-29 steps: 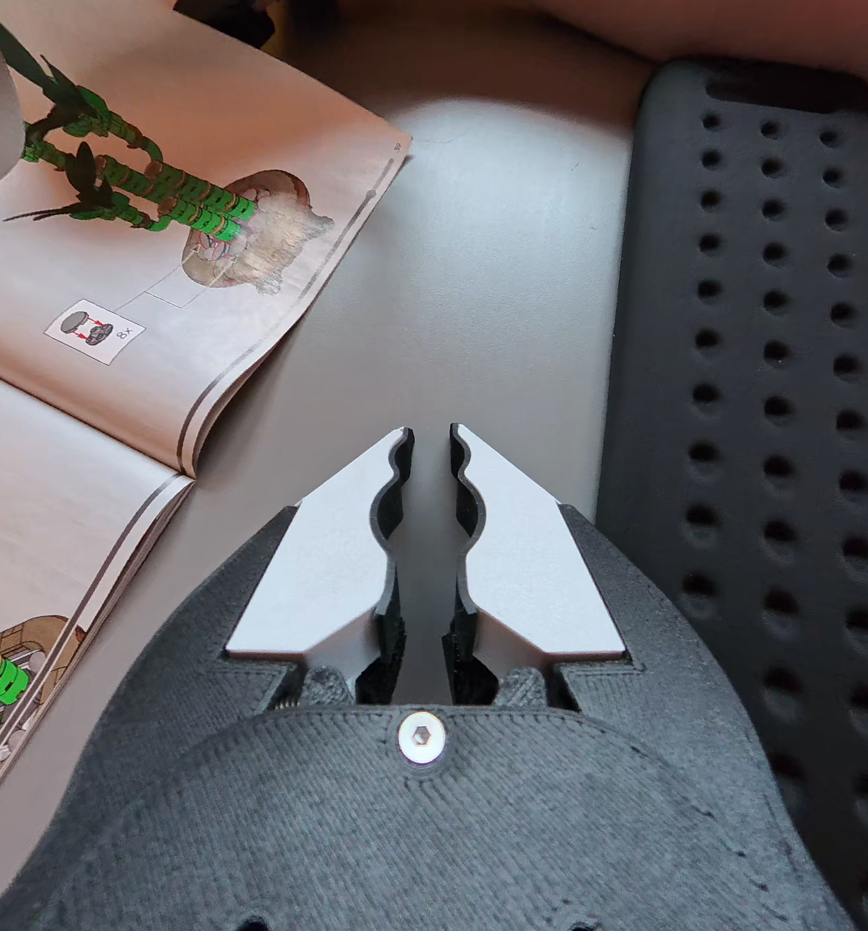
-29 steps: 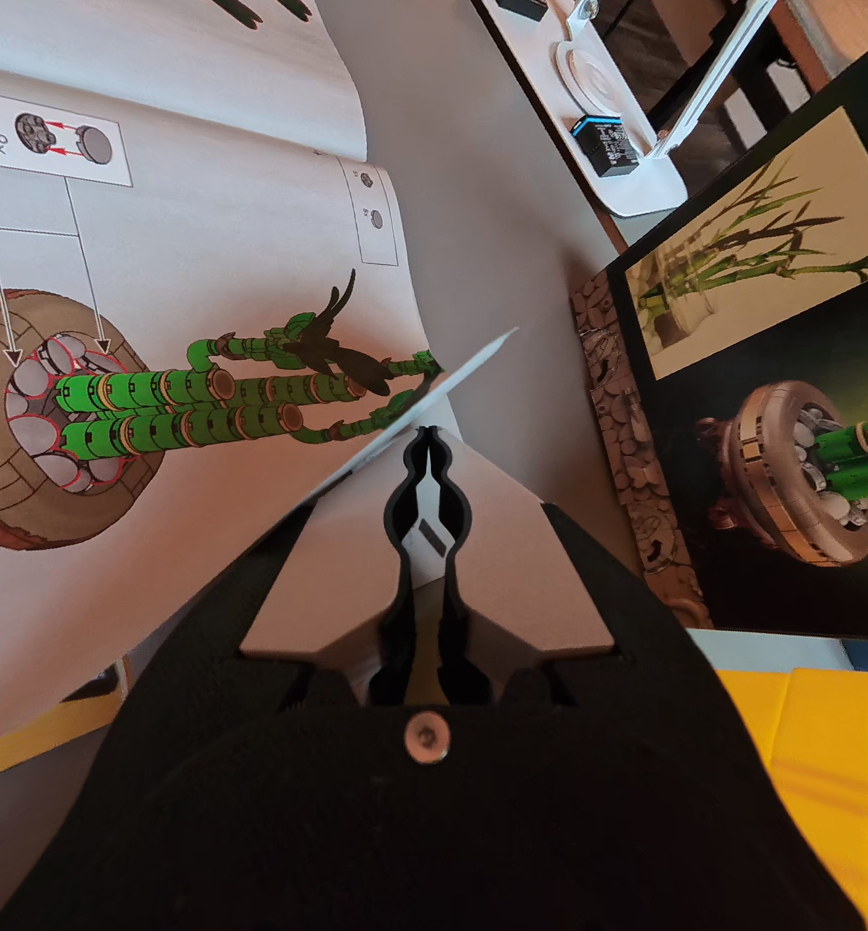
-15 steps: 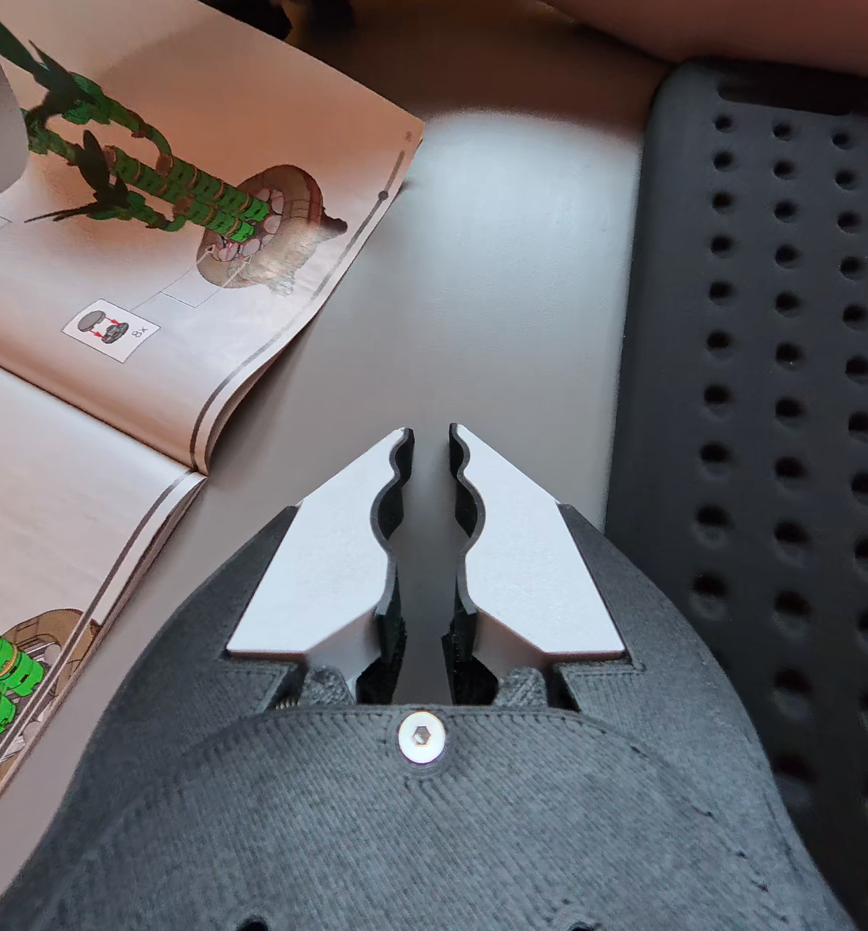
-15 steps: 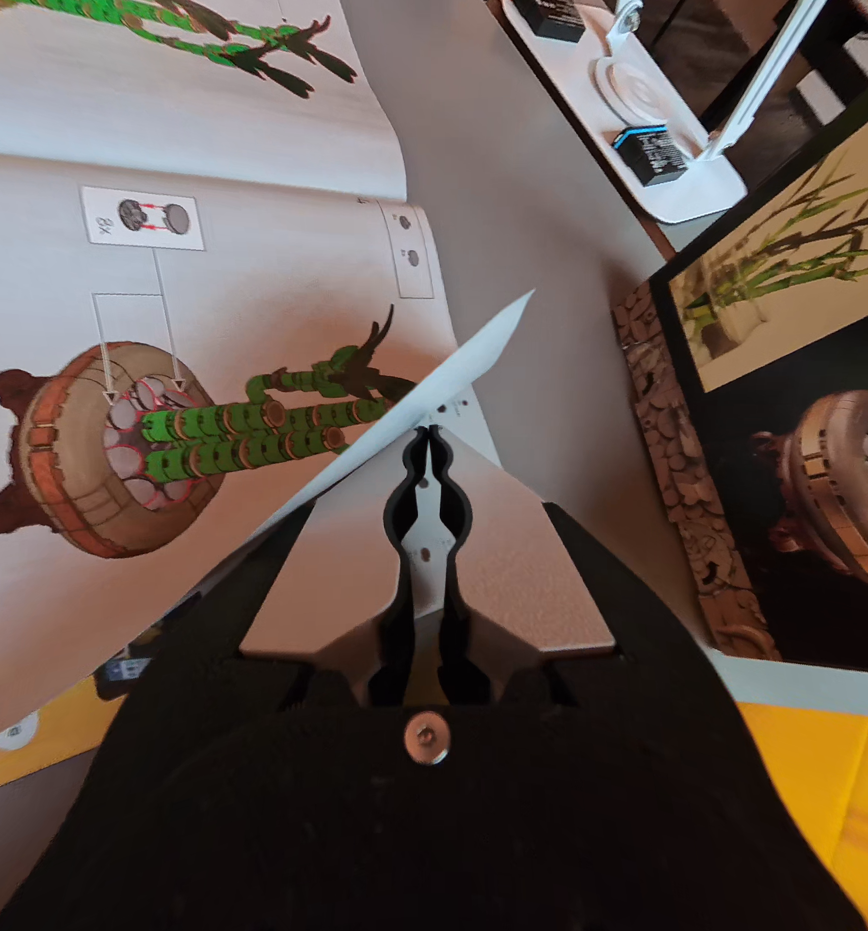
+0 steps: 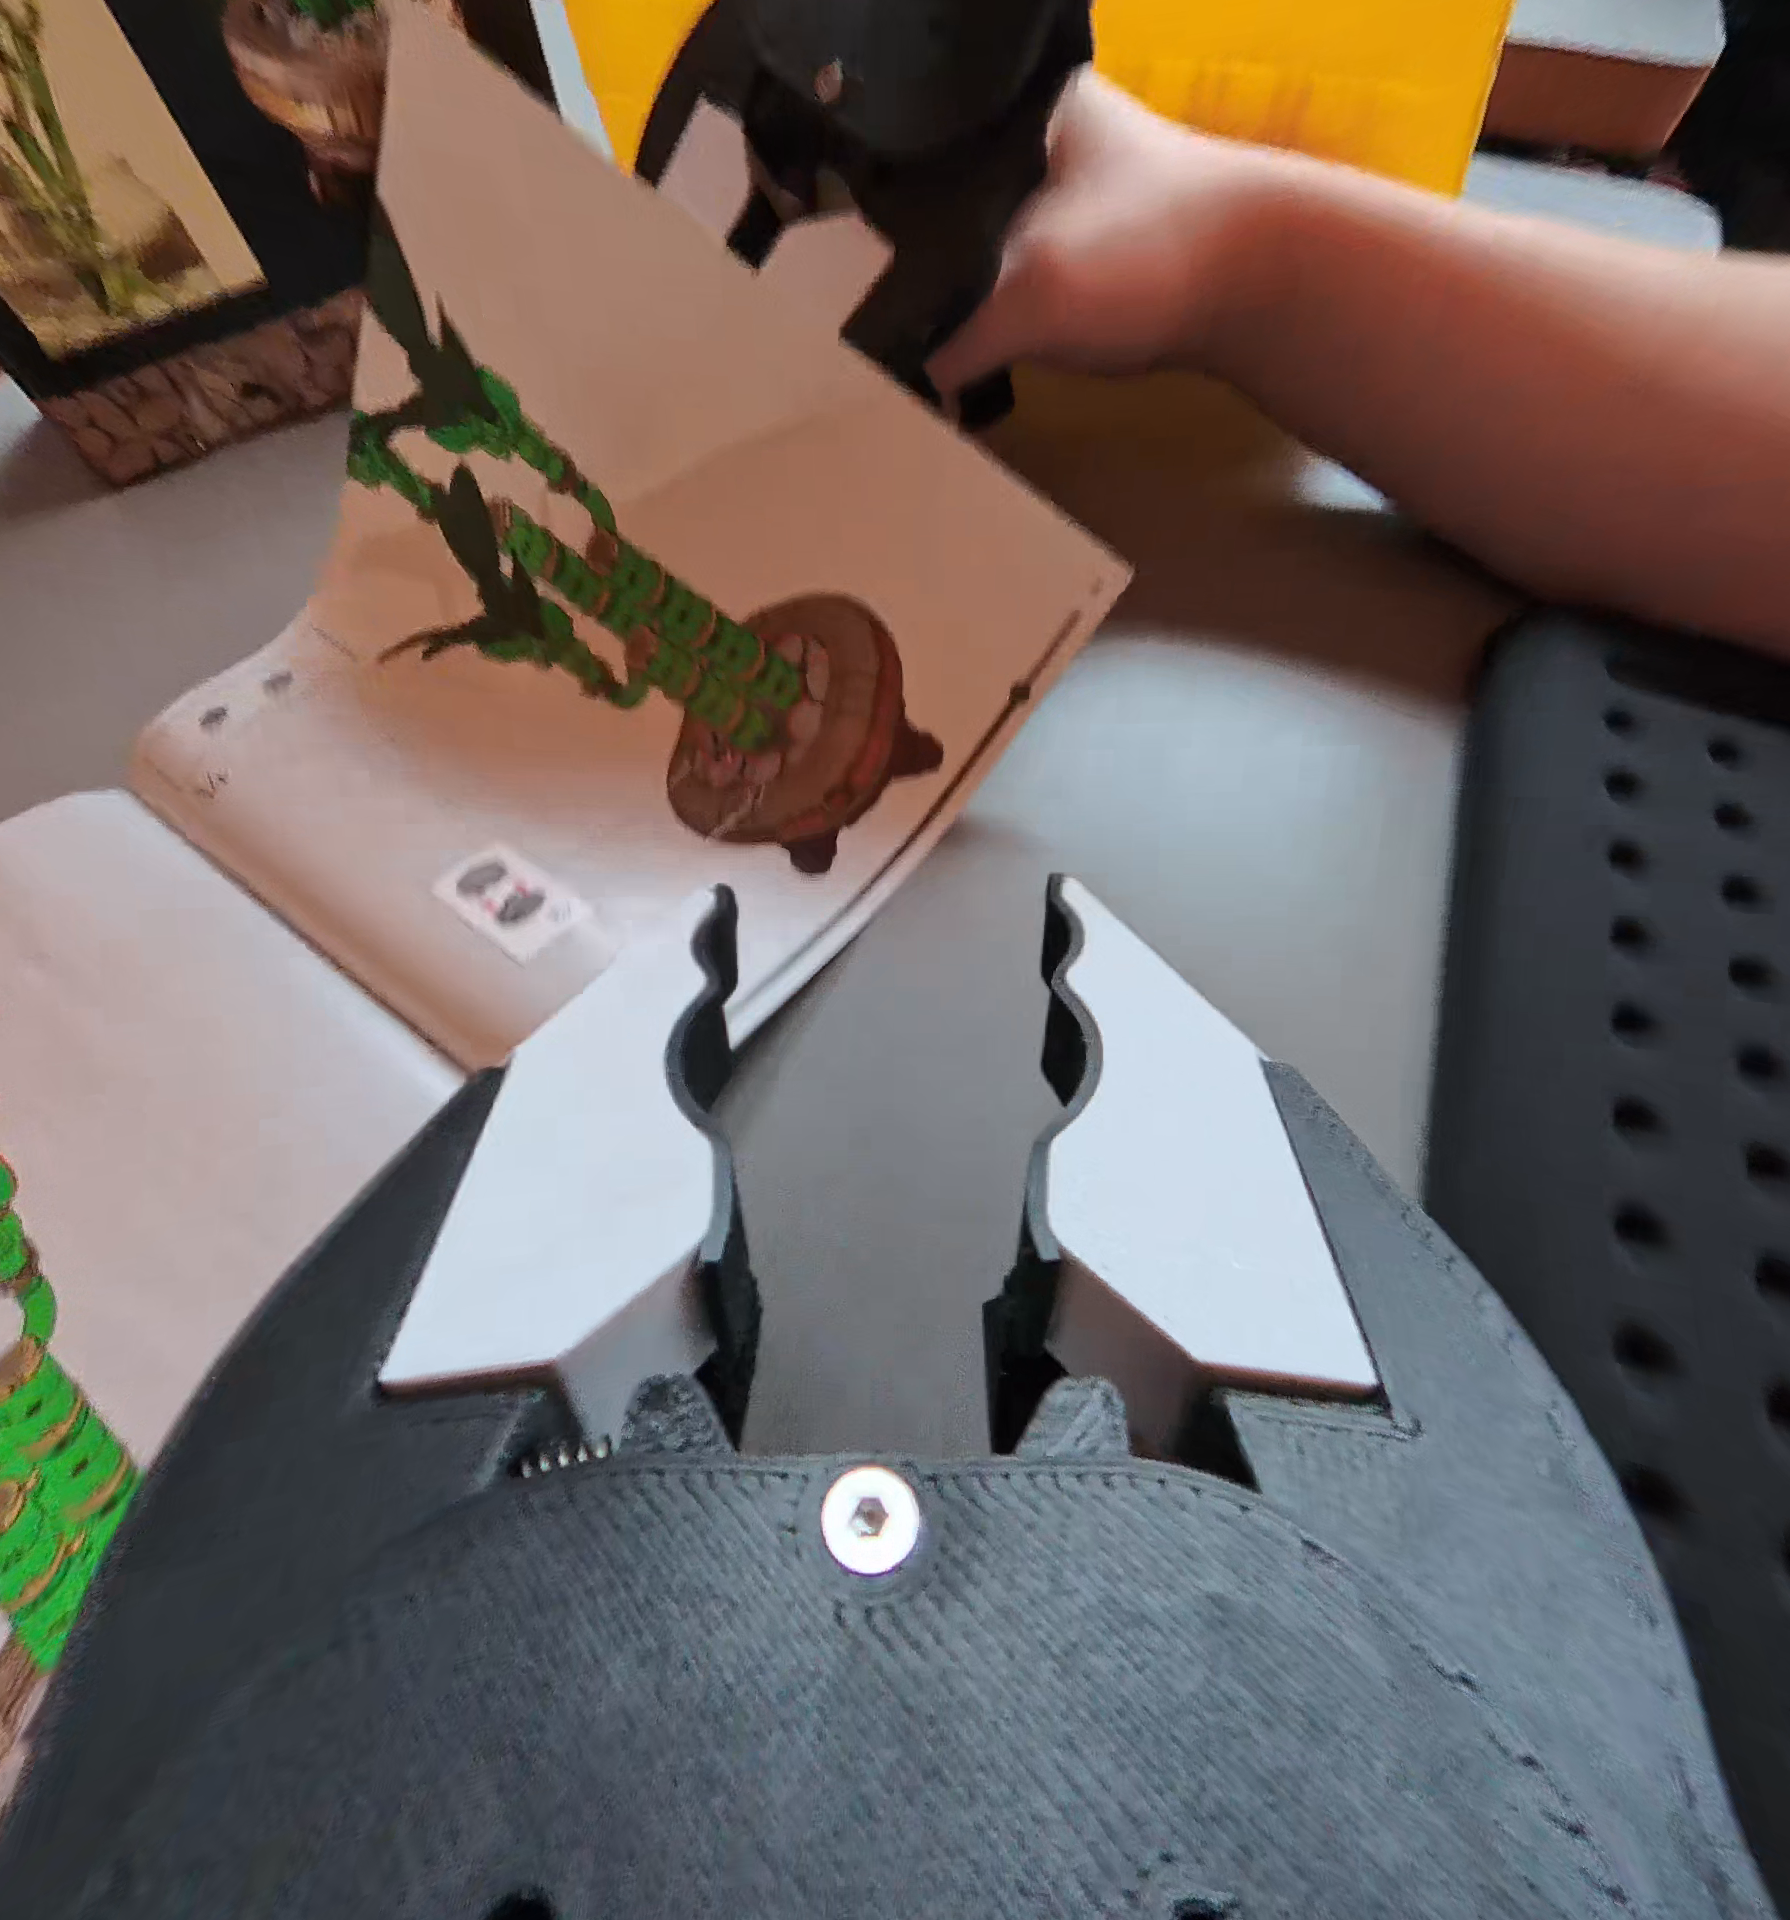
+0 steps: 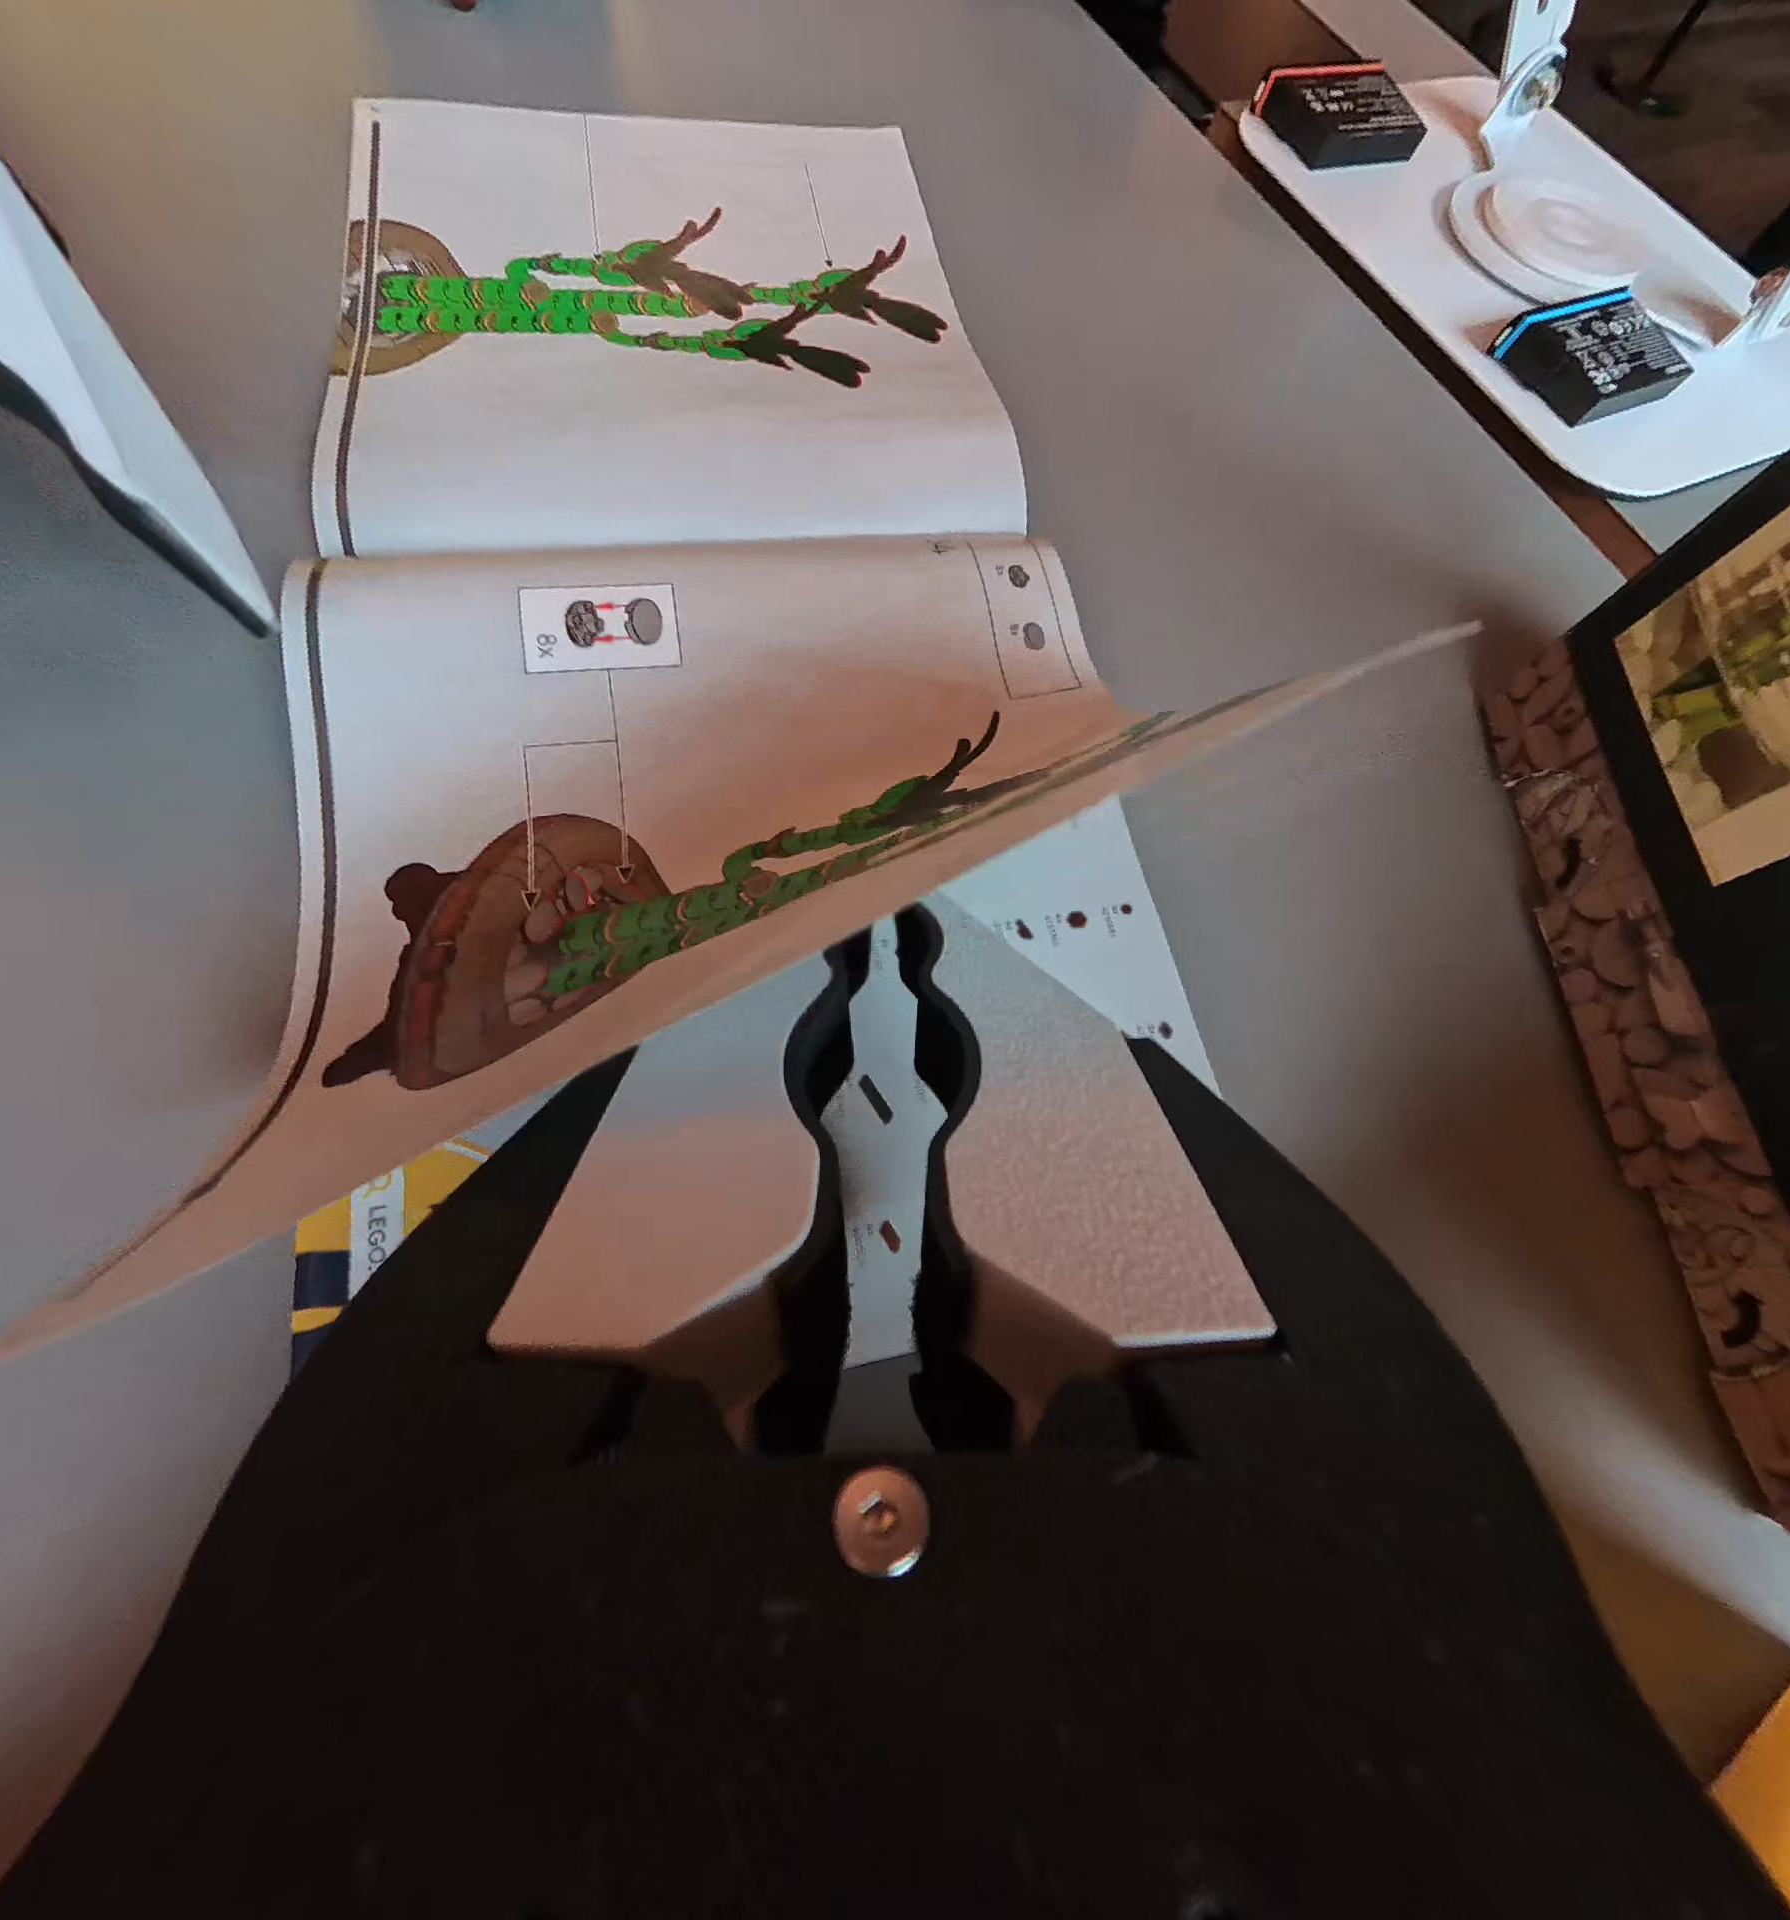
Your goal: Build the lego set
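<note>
The lego instruction booklet (image 6: 642, 416) lies open on the grey table (image 5: 1182, 779). Its pages show a green bamboo plant in a brown pot. My right gripper (image 6: 875, 925) is shut on the edge of one page (image 6: 455, 779) and holds it lifted and curved over. In the left wrist view this page (image 5: 662, 416) stands up, pinched by the black right gripper (image 5: 922, 358) in a person's hand. My left gripper (image 5: 886, 914) is open and empty, just above the table at the booklet's near right corner. No loose bricks are in view.
The lego box (image 6: 1753, 831) stands at the right, also seen far left in the left wrist view (image 5: 91, 208). A black perforated mat (image 5: 1649, 1039) lies right of my left gripper. A white tray (image 6: 1493, 260) holds black batteries (image 6: 1597, 353). A yellow thing (image 5: 1286, 83) is behind. Left tips and right tips are each some 25 centimeters from the yellow thing (image 5: 1286, 83).
My right gripper has lifted the page higher, away from the booklet. My left gripper has opened wider and tilted up, so the page and hand now show.
</note>
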Motion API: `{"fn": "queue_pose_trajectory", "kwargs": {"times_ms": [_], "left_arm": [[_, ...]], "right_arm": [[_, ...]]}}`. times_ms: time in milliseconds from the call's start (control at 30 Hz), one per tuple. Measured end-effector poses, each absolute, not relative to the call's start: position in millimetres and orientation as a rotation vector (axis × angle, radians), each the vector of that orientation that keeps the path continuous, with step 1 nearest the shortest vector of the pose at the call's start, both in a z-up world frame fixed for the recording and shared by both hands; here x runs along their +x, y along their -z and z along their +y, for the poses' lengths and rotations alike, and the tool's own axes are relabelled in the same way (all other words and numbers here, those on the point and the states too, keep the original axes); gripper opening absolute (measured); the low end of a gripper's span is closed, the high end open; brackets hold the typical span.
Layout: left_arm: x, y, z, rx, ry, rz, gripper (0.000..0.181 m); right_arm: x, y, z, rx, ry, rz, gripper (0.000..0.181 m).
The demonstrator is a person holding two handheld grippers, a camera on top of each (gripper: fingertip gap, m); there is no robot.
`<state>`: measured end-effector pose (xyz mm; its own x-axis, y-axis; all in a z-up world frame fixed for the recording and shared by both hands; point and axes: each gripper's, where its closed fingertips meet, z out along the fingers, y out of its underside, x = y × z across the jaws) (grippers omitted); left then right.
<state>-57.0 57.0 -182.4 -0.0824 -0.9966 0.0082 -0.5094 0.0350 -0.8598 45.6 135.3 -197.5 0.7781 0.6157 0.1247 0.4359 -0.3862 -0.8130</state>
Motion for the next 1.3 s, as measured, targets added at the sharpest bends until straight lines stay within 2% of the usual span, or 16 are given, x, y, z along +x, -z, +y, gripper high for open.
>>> {"fn": "queue_pose_trajectory", "kwargs": {"times_ms": [33,133,300,467,867,967,1300], "left_arm": [[-50.2,176.7,54.2,-1.518,0.972,1.648,0.058],[-29.9,167.1,47.0,-1.425,0.871,1.637,0.071],[-8.4,172.9,42.0,-1.201,0.42,1.682,0.074],[9.6,168.4,34.5,-1.172,0.312,1.644,0.055],[11.4,174.4,37.6,-1.25,0.374,1.645,0.006],[10.2,176.4,37.7,-1.273,0.398,1.648,0.0],[0.3,166.6,51.4,-1.411,0.562,1.563,0.0]], "right_arm": [[44.0,197.0,135.2,-2.038,-0.25,-0.788,0.004],[38.8,195.8,134.9,-2.025,-0.276,-0.793,0.004],[33.8,192.3,135.6,-2.007,-0.321,-0.781,0.004],[33.9,191.6,136.9,-2.006,-0.319,-0.775,0.004],[36.1,199.5,137.2,-2.026,-0.333,-0.767,0.004],[34.9,199.7,137.0,-2.024,-0.331,-0.775,0.004],[37.7,203.3,137.2,-2.04,-0.289,-0.79,0.004]]}}
